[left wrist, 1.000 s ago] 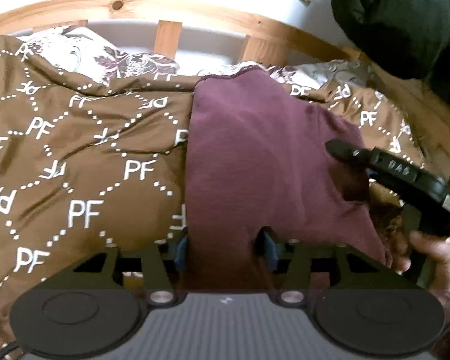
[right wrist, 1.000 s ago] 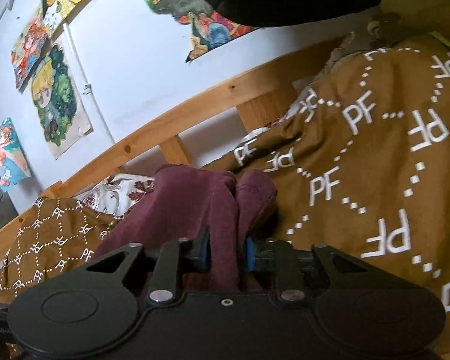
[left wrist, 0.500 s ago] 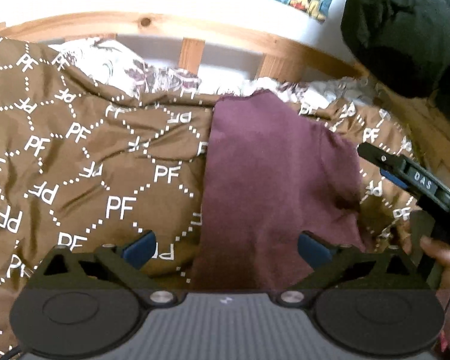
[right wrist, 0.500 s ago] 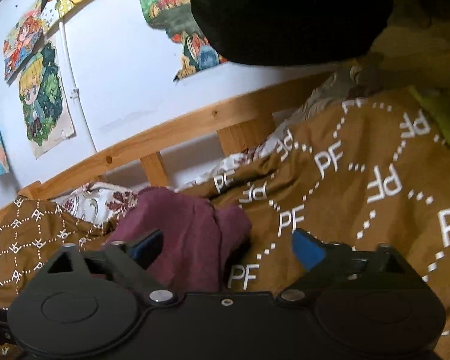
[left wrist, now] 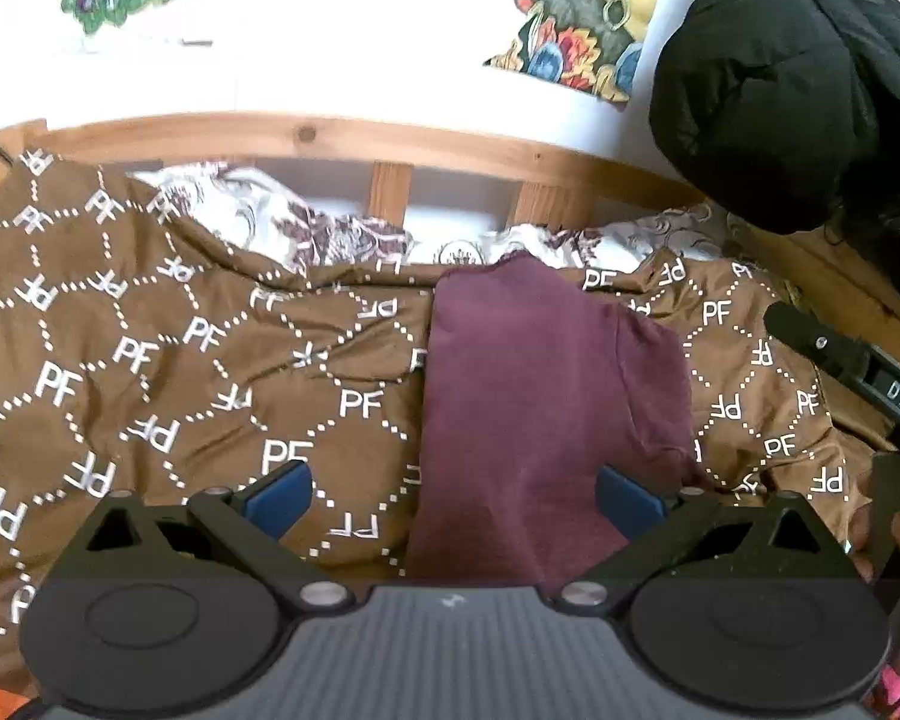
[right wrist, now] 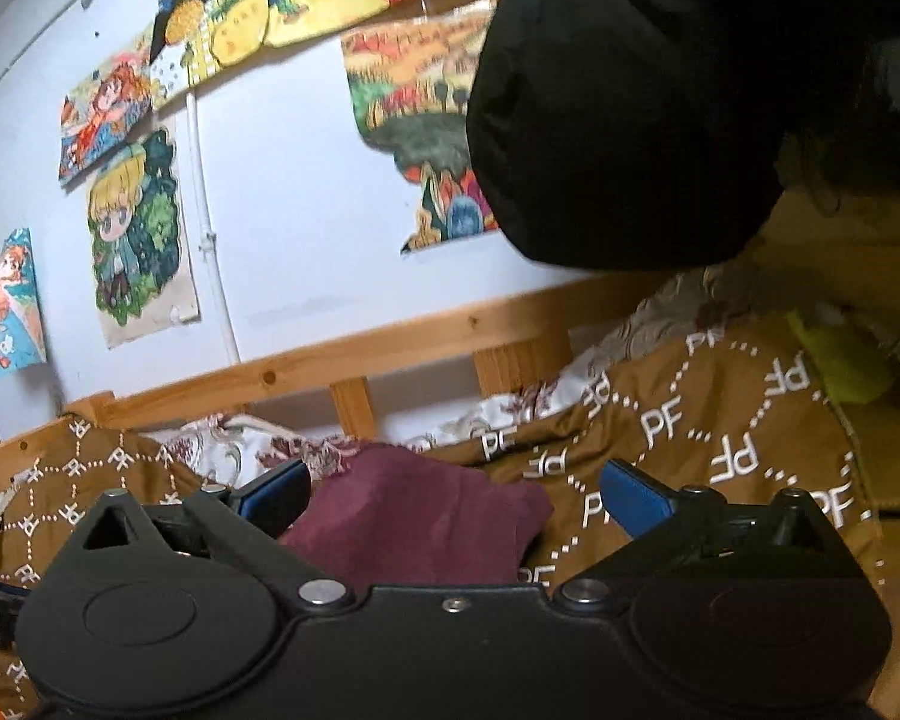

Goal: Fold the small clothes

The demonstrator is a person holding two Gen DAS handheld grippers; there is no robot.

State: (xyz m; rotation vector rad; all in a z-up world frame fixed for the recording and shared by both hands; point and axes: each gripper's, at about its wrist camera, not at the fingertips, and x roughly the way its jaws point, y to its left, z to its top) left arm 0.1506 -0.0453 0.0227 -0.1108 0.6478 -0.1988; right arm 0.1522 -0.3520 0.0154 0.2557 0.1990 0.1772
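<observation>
Here, one maroon garment (left wrist: 546,414) lies folded into a long strip on the brown blanket (left wrist: 168,396) printed with white "PF" letters, running from near my left hand-held gripper (left wrist: 450,495) up toward the wooden bed rail (left wrist: 342,141). My left hand-held gripper hangs over its near end with both blue fingers (left wrist: 279,495) spread wide, gripping nothing; the cloth passes between them, nearer the right-side finger. My right hand-held gripper (right wrist: 453,495) is likewise wide apart and empty, its two blue fingers (right wrist: 633,498) flanking the same maroon garment (right wrist: 426,525), which from this side looks like a low bunched mound on the brown blanket (right wrist: 708,438). From the left wrist view, the right hand-held gripper (left wrist: 852,372) shows as a black body at the right edge, well apart from the garment. Two short wooden posts (left wrist: 390,192) stand under the rail. A patterned white sheet (left wrist: 258,216) shows beyond the blanket. One big black bundle (right wrist: 642,90) hangs at the upper right. I count at least six coloured drawings (right wrist: 135,240) on the wall in the right wrist view.
</observation>
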